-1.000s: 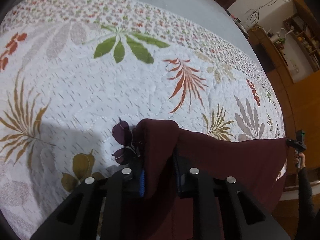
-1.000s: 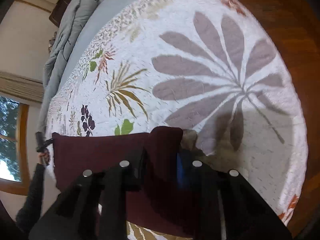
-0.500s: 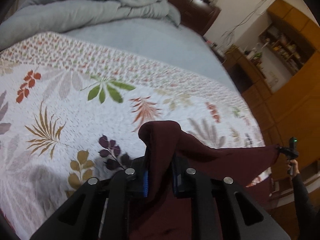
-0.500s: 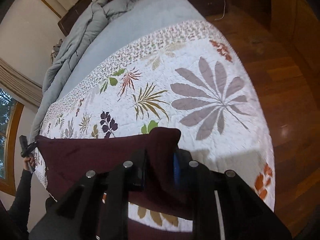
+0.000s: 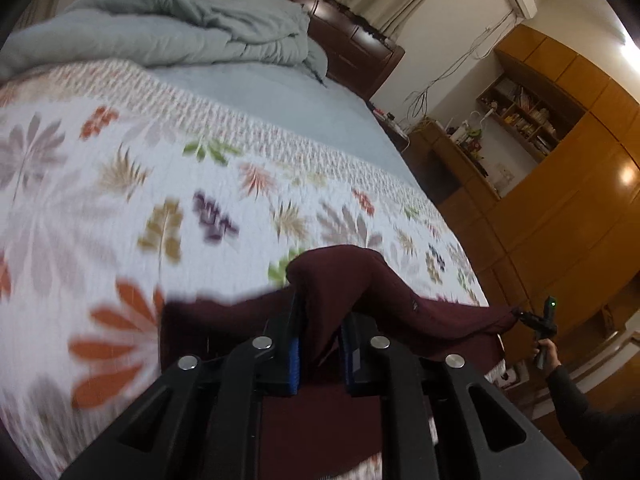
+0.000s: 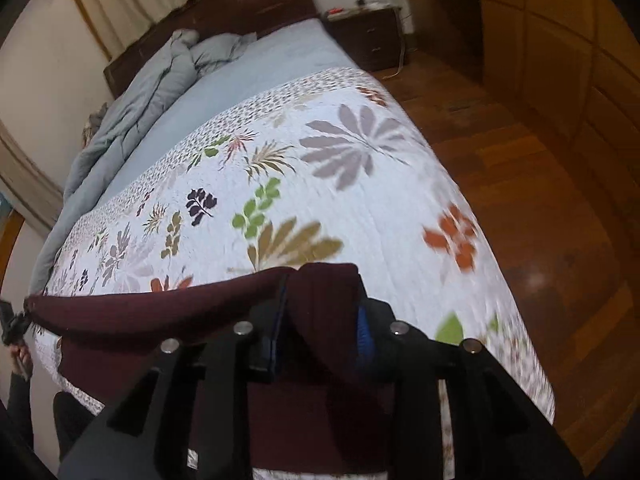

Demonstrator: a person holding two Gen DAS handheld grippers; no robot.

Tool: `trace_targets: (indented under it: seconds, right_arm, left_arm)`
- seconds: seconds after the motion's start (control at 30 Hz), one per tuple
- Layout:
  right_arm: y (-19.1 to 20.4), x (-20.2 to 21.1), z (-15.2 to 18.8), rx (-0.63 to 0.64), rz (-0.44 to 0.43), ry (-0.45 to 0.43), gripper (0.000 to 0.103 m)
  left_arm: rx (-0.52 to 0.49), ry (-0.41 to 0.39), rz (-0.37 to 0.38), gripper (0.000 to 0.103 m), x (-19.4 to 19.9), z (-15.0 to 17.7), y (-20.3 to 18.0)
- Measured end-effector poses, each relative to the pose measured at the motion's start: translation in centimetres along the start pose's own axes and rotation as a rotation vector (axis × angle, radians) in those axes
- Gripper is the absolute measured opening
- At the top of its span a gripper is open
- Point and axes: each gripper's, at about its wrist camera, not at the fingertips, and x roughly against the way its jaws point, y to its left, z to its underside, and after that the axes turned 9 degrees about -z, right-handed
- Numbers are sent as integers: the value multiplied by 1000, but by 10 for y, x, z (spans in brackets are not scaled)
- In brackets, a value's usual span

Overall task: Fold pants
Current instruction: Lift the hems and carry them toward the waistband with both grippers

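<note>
The dark maroon pants (image 5: 404,312) hang stretched between my two grippers over the near end of the bed. My left gripper (image 5: 322,332) is shut on one end of the cloth, which bunches up between its blue pads. My right gripper (image 6: 320,320) is shut on the other end of the pants (image 6: 140,312). In the left wrist view the right gripper (image 5: 538,322) shows far right with a hand on it. In the right wrist view the left gripper (image 6: 12,326) shows at the far left edge. The pants' lower part drapes below, partly hidden by the gripper bodies.
The bed carries a white quilt with a leaf print (image 5: 120,184) (image 6: 320,184), a grey-blue sheet and a bunched grey duvet (image 5: 180,32) by the dark headboard. A nightstand (image 6: 366,36), wooden cabinets (image 5: 560,208) and wood floor (image 6: 540,200) lie to the right of the bed.
Both grippers have risen and pulled back toward the foot of the bed, still holding the pants. The views now tilt up, showing the duvet, headboard and room.
</note>
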Motion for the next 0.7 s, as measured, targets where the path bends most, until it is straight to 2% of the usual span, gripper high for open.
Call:
trace_targets:
  seconds: [0.13, 0.3, 0.33, 0.4, 0.43, 0.5, 0.57, 0.7]
  right_arm:
    - [0, 6, 47, -10, 41, -26, 31]
    - [-3, 6, 87, -44, 77, -21, 31]
    - [-3, 7, 92, -51, 86, -20, 33]
    - [-6, 8, 98, -74, 97, -20, 35]
    - [-7, 8, 100, -80, 114, -16, 41]
    - [-10, 11, 102, -101, 137, -24, 50]
    - [-15, 16, 105, -151, 140, -36, 53]
    - [-21, 25, 115, -250, 109, -43, 62]
  left_arm:
    - [8, 69, -32, 15, -1, 47, 13]
    - [34, 154, -66, 15, -11, 86, 27]
    - [50, 173, -80, 18, -12, 90, 32]
    - [78, 193, -118, 36, -13, 97, 39]
    - [85, 210, -168, 50, -12, 101, 42]
    - [88, 226, -202, 52, -11, 107, 45]
    - [92, 232, -275, 65, -4, 113, 45]
    - [125, 198, -369, 66, 23, 123, 42]
